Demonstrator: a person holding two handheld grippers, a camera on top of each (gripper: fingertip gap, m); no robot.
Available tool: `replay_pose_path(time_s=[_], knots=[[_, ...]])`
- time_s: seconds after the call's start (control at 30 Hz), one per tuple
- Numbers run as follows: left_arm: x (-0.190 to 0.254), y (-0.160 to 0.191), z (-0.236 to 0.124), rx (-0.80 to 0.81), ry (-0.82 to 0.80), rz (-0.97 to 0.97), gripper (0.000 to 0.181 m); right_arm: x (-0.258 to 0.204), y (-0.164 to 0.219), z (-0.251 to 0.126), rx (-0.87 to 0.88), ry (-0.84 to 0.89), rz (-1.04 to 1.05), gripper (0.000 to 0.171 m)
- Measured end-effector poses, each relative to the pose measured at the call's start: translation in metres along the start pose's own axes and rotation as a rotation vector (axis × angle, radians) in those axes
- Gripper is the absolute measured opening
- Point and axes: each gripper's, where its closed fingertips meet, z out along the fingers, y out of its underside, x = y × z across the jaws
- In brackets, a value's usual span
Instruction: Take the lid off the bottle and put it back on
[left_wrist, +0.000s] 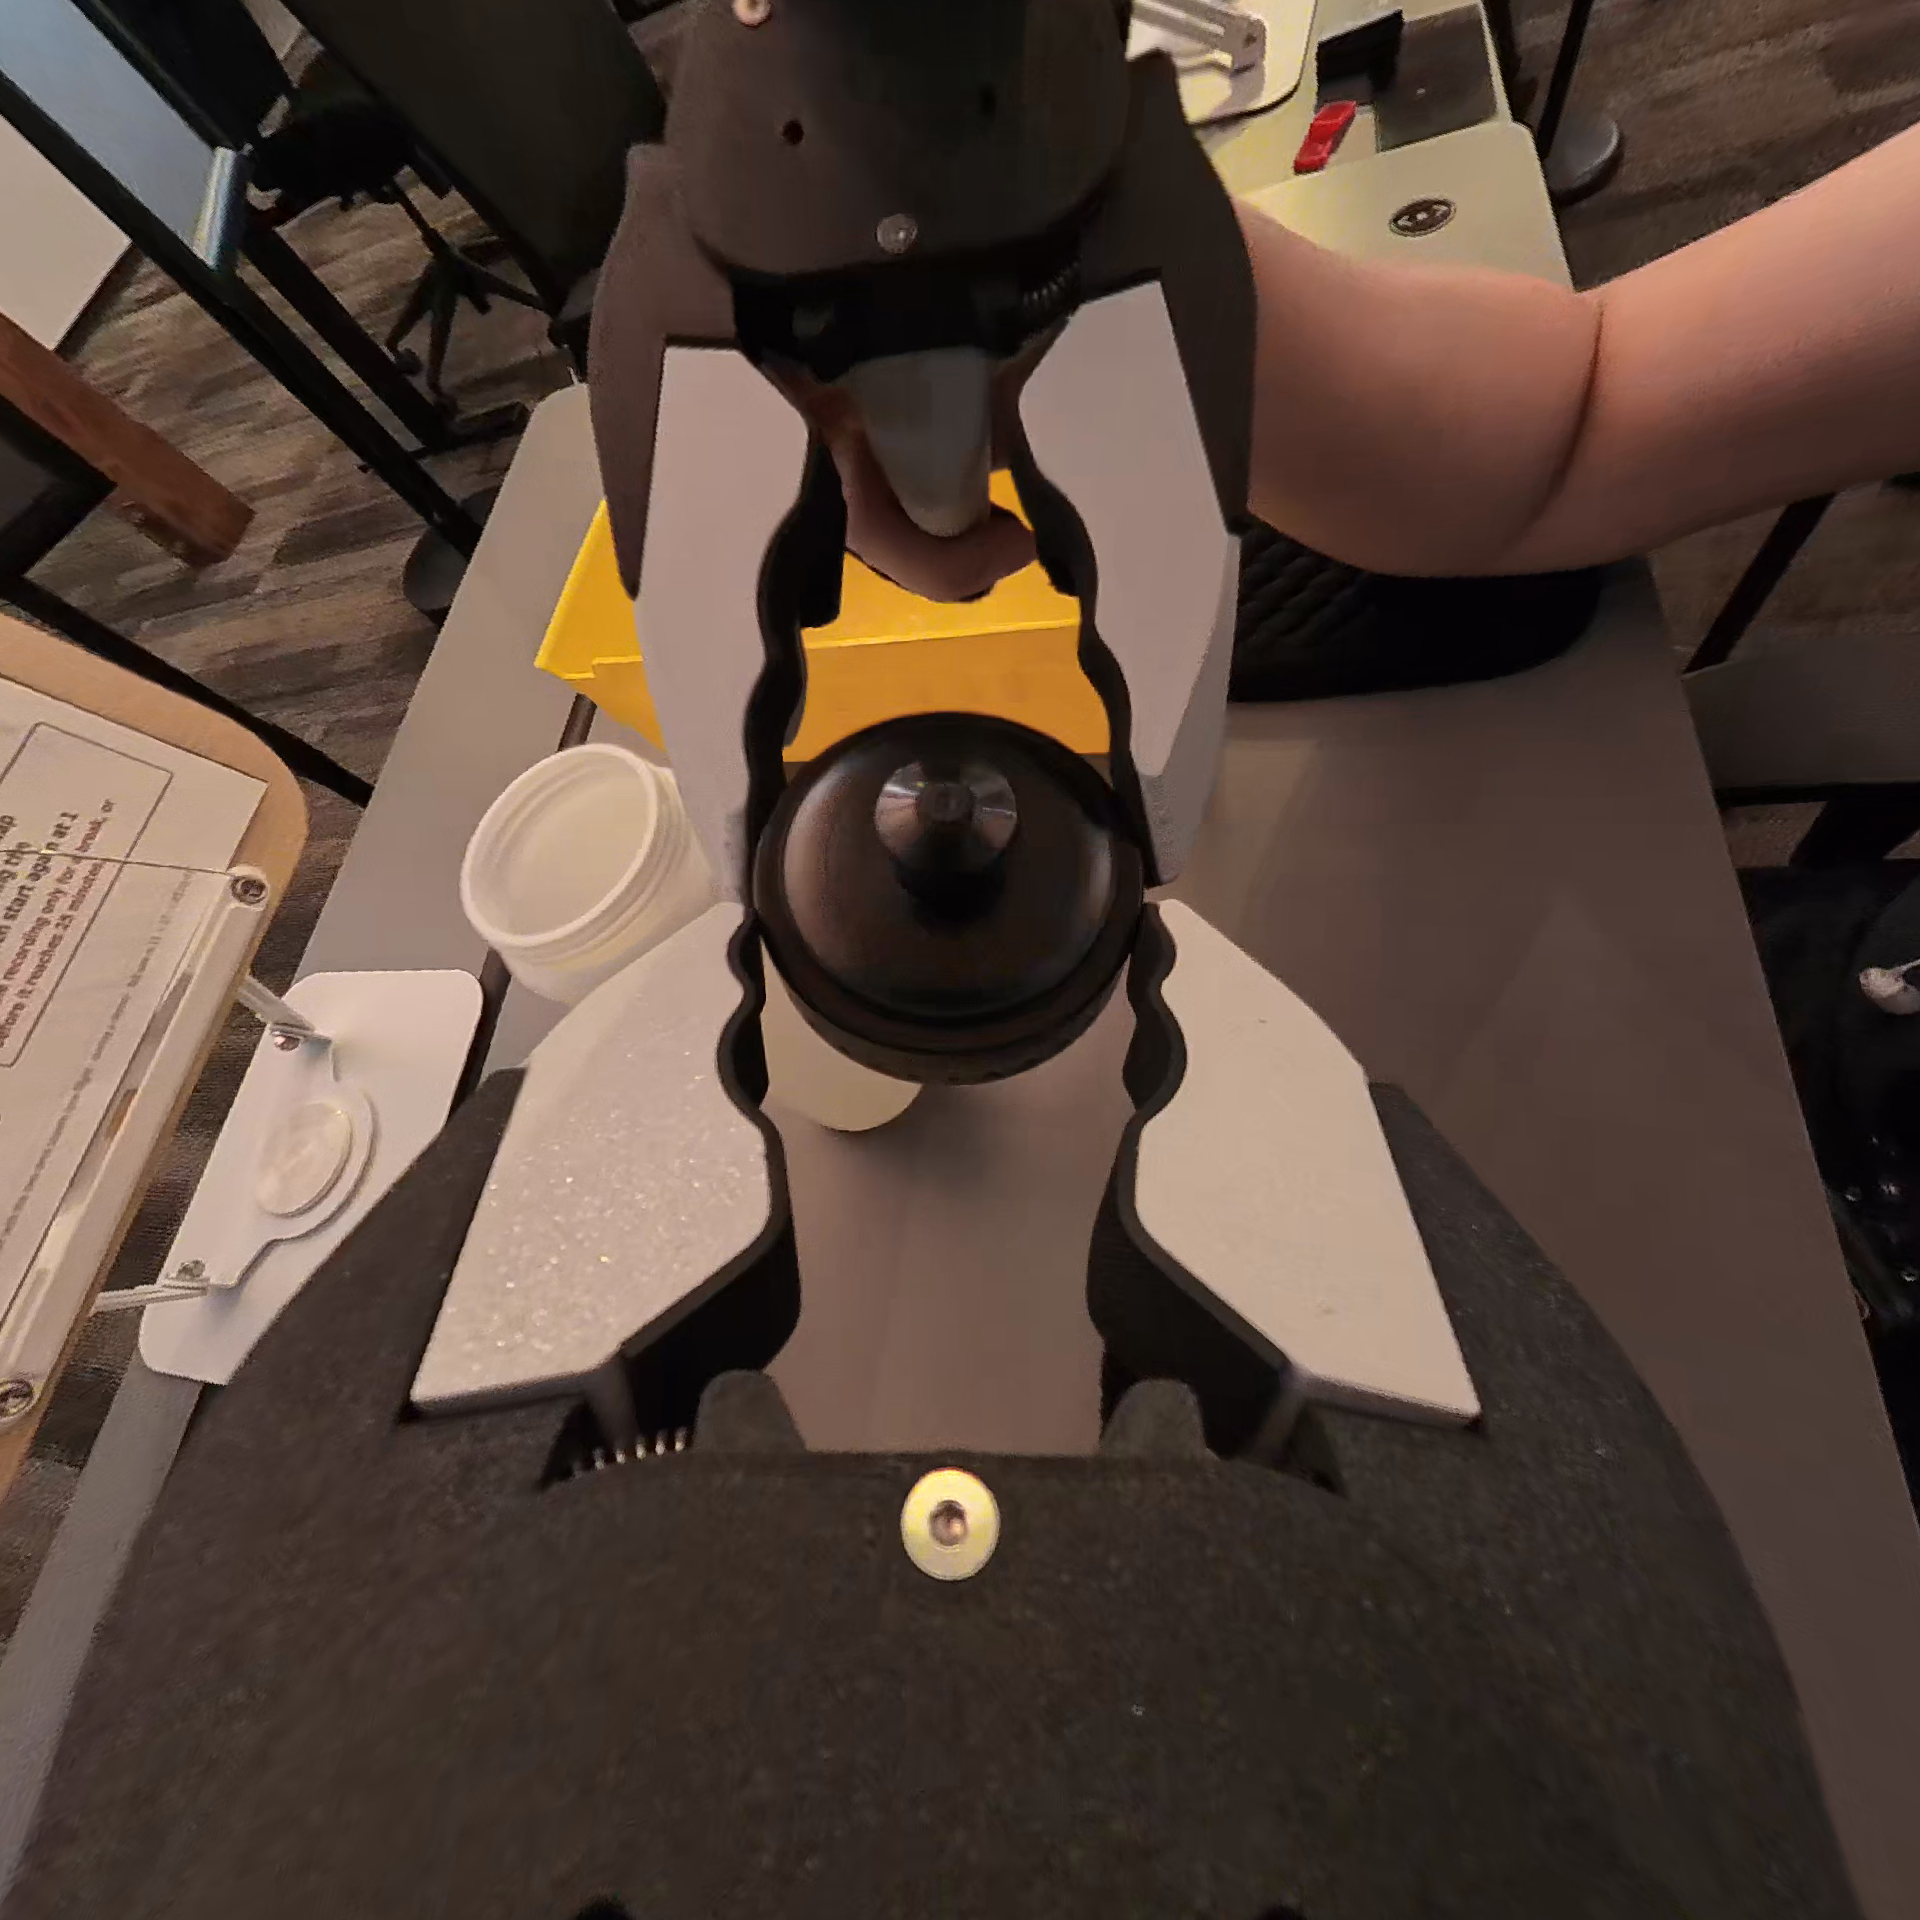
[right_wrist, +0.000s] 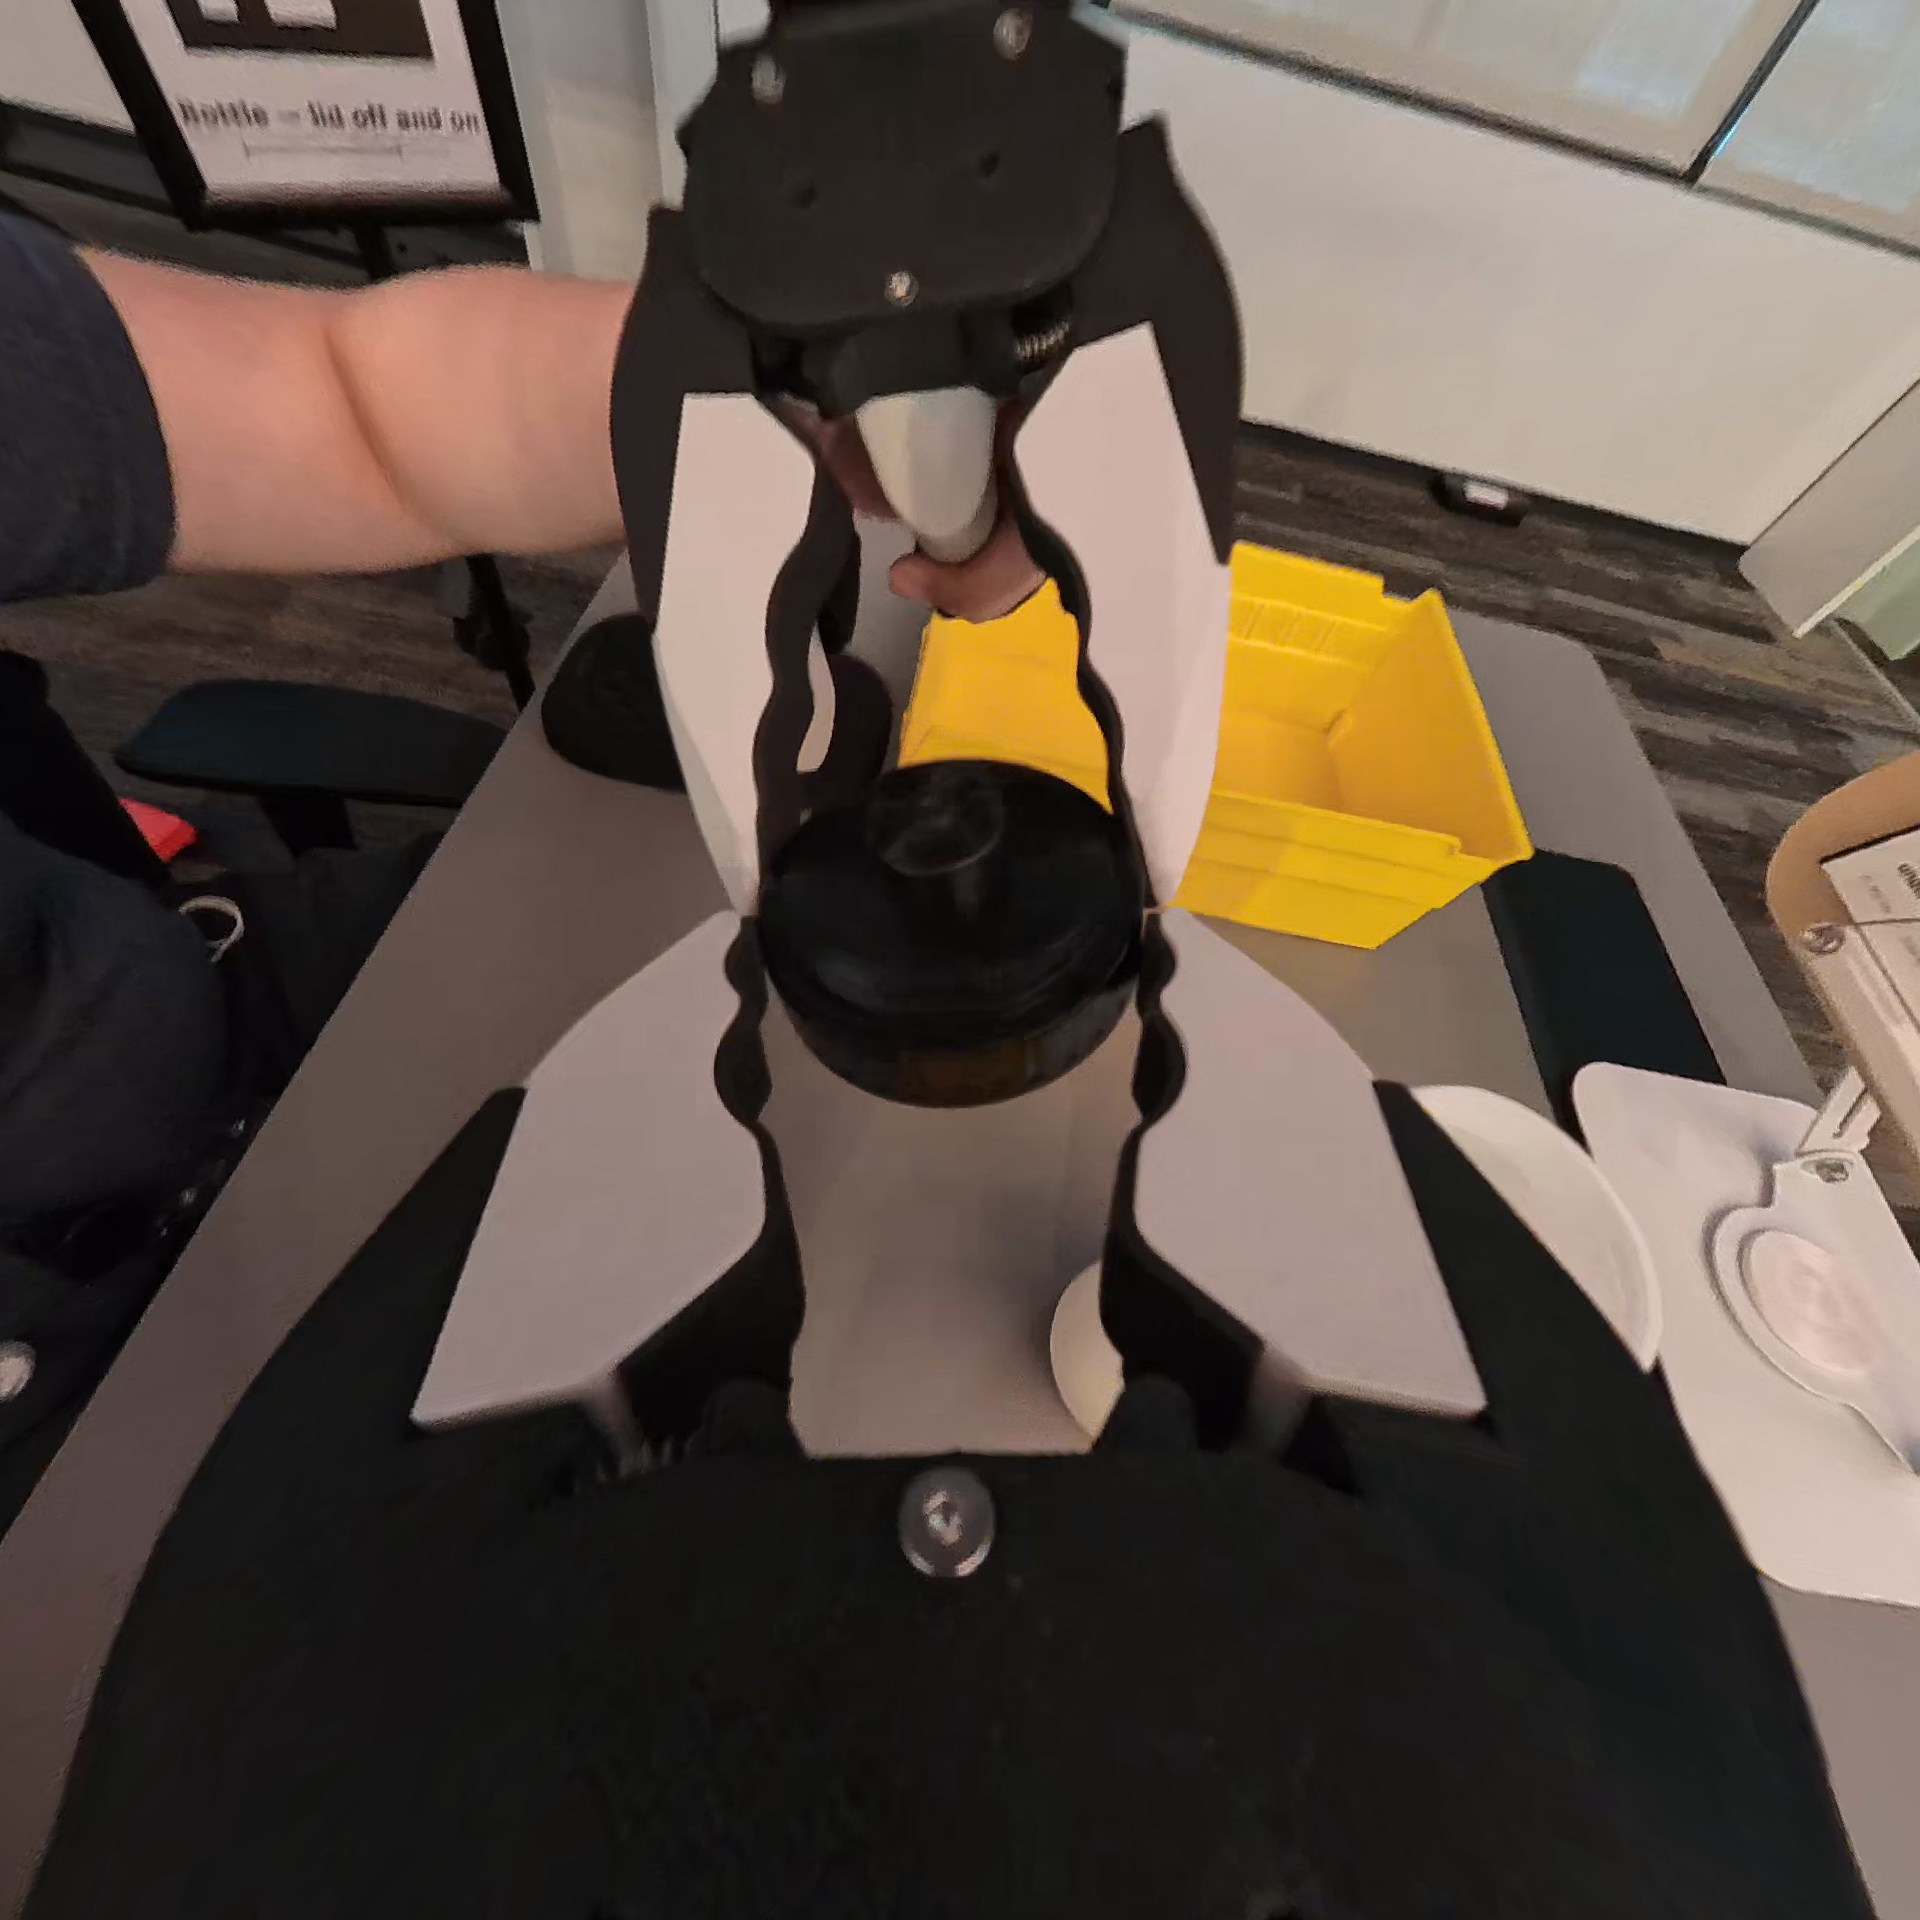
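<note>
A black bottle with a domed, knobbed black lid (left_wrist: 940, 894) is held in the air above the grey table (left_wrist: 1455, 935). It also shows in the right wrist view (right_wrist: 945, 935). My left gripper (left_wrist: 945, 925) comes from below in its view, and its fingertips press both sides of the bottle's top. My right gripper (left_wrist: 940, 821) faces it from the far side and clamps the same black top. In the right wrist view my right gripper (right_wrist: 948, 956) is near and the left gripper (right_wrist: 951, 862) is beyond. I cannot tell which one grips the lid and which the body.
An open white jar (left_wrist: 582, 862) stands on the table and also shows in the right wrist view (right_wrist: 1538, 1226). A small white cylinder (left_wrist: 847, 1091) stands under the held bottle. A yellow bin (left_wrist: 935, 665) sits behind. A white bracket plate (left_wrist: 312, 1143) lies at the table edge. A person's forearm (left_wrist: 1558, 416) reaches in.
</note>
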Motion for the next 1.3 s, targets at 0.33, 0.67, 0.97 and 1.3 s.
replay_pose_path(time_s=[0.33, 0.67, 0.97, 1.3], knots=[[-0.052, 0.017, -0.007, 0.132, -0.302, -0.120, 0.095, 0.033, -0.001, -0.034, 0.019, 0.169, 0.006, 0.069], [-0.089, 0.080, 0.096, 0.312, -0.454, -0.502, 0.118, 0.094, -0.019, -0.123, 0.369, 0.460, 0.210, 0.069], [-0.074, 0.081, 0.136, 0.271, -0.291, -0.377, 0.088, 0.092, 0.022, -0.075, 0.117, 0.343, 0.292, 0.069], [-0.043, 0.077, 0.127, 0.296, -0.186, -0.351, 0.087, 0.068, 0.045, -0.028, -0.092, 0.219, 0.285, 0.069]])
